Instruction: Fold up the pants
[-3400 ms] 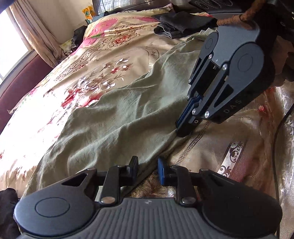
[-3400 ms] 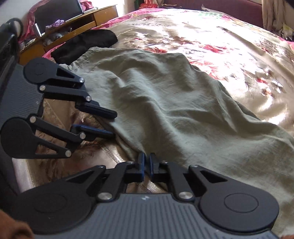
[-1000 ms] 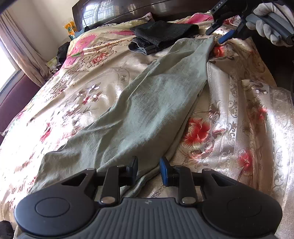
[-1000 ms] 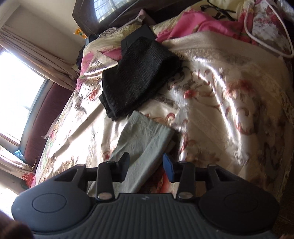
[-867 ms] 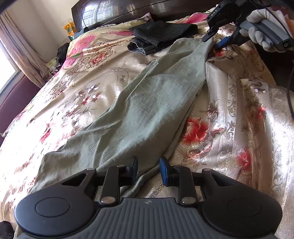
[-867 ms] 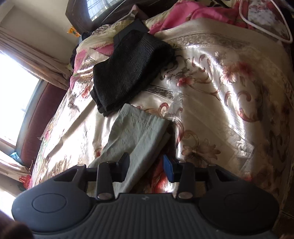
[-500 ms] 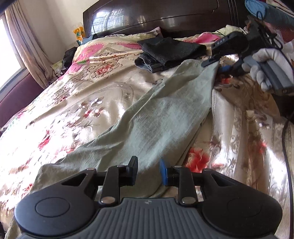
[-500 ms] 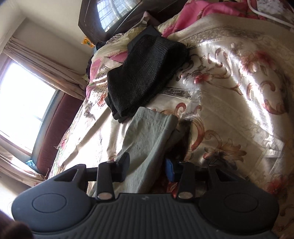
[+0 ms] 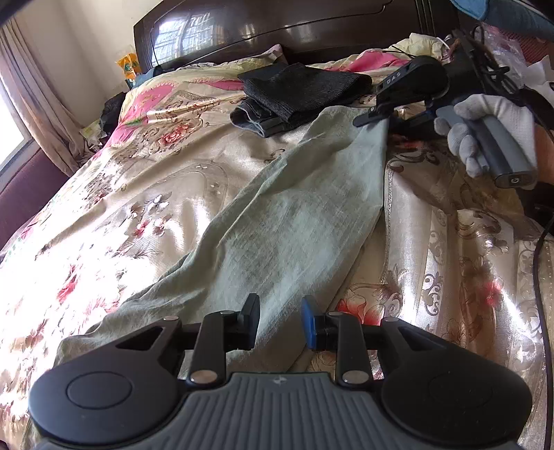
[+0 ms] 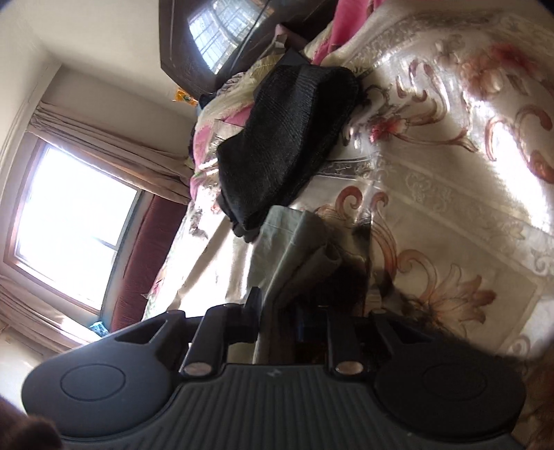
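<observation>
R tongs [image 10: 277, 316] were closing on the olive pants [image 9: 294, 221] hem, just beside the black folded clothes [image 9: 304, 91]. L tongs [image 9: 280, 322] part-open, empty, over pants' other end.

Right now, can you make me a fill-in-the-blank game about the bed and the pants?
1. The pants lying on the bedspread are pale ____.
2. The folded clothes near the headboard are ____.
3. The right gripper is closing on the pants' ____.
4. The hand holding that gripper wears a white ____.

Missing words: green; black; hem; glove
</observation>
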`<state>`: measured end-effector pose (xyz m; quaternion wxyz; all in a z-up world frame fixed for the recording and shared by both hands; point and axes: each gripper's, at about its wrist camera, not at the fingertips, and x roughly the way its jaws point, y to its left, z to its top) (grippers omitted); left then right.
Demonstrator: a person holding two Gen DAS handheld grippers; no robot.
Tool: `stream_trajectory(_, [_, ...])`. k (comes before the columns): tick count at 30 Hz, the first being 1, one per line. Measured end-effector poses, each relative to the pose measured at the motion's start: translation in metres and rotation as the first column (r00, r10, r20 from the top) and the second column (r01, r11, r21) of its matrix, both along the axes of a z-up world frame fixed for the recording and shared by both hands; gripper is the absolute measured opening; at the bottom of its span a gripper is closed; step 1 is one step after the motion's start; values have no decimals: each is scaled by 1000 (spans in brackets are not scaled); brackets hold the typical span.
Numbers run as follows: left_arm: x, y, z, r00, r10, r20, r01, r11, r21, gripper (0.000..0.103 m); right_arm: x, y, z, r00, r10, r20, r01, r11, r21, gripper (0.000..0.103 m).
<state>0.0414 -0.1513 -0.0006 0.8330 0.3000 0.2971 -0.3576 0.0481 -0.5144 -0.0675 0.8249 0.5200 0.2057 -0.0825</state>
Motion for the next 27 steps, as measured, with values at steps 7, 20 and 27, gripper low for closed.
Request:
stream_trajectory(7, [9, -16, 0, 1000, -13, 4, 13, 1000, -7, 42, -8, -9, 11, 997, -35, 75, 30, 997, 65, 4])
stream_trajectory(20, [22, -62, -22, 984, -101, -146, 95, 995, -43, 51, -14, -44, 33, 994, -102, -26, 101, 994, -36, 4])
stream_trajectory(27, [25, -61, -27, 969, -131, -210, 131, 991, -13, 53, -11, -34, 60, 995, -94, -18, 90, 984, -153, 4])
